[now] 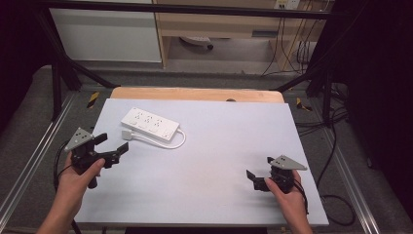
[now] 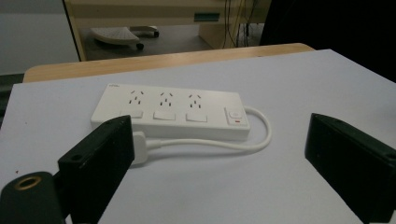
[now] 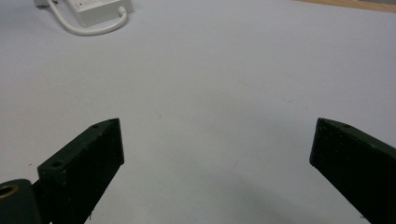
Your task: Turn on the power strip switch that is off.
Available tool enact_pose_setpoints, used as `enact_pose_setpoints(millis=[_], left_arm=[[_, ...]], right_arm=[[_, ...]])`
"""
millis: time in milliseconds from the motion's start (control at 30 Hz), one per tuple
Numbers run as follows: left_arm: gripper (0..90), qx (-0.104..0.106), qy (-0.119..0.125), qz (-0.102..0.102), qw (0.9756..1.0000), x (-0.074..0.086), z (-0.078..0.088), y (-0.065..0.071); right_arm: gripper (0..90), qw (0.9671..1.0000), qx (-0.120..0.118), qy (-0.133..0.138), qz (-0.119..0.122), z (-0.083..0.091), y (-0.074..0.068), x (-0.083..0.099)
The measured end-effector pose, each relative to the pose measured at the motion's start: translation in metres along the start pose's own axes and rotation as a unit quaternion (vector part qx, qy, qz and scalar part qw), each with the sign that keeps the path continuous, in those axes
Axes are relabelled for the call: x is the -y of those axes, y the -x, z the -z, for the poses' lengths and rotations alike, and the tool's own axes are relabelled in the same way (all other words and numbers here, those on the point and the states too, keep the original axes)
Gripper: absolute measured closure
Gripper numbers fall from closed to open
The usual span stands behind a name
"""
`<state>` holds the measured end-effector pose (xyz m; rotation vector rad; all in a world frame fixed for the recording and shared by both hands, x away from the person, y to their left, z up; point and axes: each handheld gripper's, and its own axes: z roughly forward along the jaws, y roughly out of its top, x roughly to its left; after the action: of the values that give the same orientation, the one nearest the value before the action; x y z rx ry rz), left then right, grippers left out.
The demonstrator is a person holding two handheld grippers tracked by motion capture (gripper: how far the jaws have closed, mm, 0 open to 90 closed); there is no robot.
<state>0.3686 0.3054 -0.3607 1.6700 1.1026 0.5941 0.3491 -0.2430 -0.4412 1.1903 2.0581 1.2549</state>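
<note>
In the high view, a pale, matte sheet (image 1: 209,161) is seen laid over a wooden table (image 1: 195,93) whose rounded far edge is left bare. A white power strip (image 1: 150,124), a flat rectangular plastic block, is placed at about ten o'clock on the sheet, with its long side slanted. Its smooth white cord (image 1: 173,143) is looped from the strip's right end back along the near side to a square white plug (image 1: 126,134). The left gripper (image 1: 112,146), black and angular with a grey three-cornered plate on top, is held at nine o'clock, just beside the plug; its jaws are spread wide and nothing is gripped. The right gripper (image 1: 259,174) is held at about five o'clock, well apart from the strip, on bare sheet, its jaws parted and empty.

In the left gripper view, the strip (image 2: 168,112) is seen at twelve o'clock between two blocky black jaws set far apart. Three socket groups are lined along its glossy top, each with a rectangular switch below, and a button panel with a red mark is placed at its right end. The cord (image 2: 261,135) is curved round that end, and the plug (image 2: 139,147) is partly hidden behind the left jaw.

In the right gripper view, two matte black wedge-shaped jaws are held wide over the smooth sheet (image 3: 210,93). A corner of the strip (image 3: 100,10) and a bend of cord (image 3: 88,29) are seen at eleven o'clock, well apart from the jaws.
</note>
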Motion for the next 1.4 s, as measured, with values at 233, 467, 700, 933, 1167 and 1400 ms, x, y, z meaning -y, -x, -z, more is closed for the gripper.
enact_pose_setpoints(millis=[233, 467, 700, 933, 1167, 1400], left_arm=[[8.2, 0.000, -0.001, 0.001, 1.0000, -0.006, -0.007, -0.002], [8.2, -0.006, -0.003, 0.003, 1.0000, -0.012, -0.014, -0.006], [8.2, -0.012, 0.001, 0.005, 0.9999, -0.019, -0.021, -0.013], [7.2, -0.015, -0.002, 0.005, 0.9999, -0.022, -0.028, -0.018], [7.4, -0.016, 0.002, 0.016, 0.9997, -0.028, -0.039, -0.025], [7.6, -0.022, 0.002, 0.016, 0.9996, -0.032, -0.047, -0.030]], right_arm=[[3.3, 1.0000, 0.000, 0.002, 0.002, 0.000, -0.001, 0.000], [3.4, 1.0000, -0.002, 0.003, 0.000, 0.001, -0.001, -0.001], [3.3, 1.0000, -0.004, 0.006, 0.000, 0.002, -0.001, -0.001], [3.3, 1.0000, -0.005, 0.007, 0.001, 0.002, -0.001, -0.001], [3.2, 1.0000, -0.005, 0.007, 0.000, 0.002, -0.002, -0.002], [3.2, 0.9999, -0.005, 0.009, 0.002, 0.003, -0.002, -0.002]])
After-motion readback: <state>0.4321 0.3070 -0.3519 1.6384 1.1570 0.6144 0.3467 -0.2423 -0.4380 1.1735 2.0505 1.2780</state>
